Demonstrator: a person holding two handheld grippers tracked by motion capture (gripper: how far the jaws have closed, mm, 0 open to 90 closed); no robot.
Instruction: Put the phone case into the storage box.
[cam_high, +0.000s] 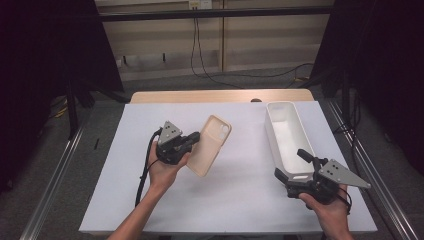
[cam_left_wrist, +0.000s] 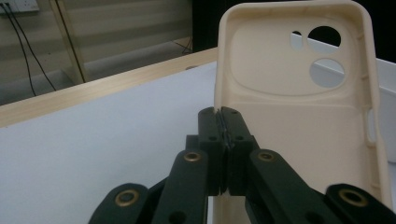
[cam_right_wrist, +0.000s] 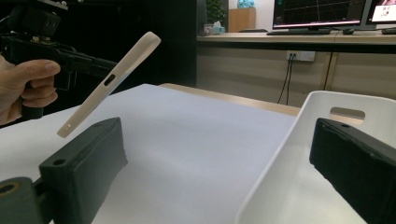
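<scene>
Cream phone case (cam_high: 210, 145) hangs mid-frame, clenched in our left hand-held gripper (cam_high: 192, 138); our right hand-held gripper (cam_high: 291, 165), jaws released, straddles the white bin's (cam_high: 285, 135) near wall.

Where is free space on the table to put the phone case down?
The white mat is bare between the phone case and the white bin, and along the near edge between both hands. It is tight at the right, where the right gripper straddles the bin's near wall.
</scene>
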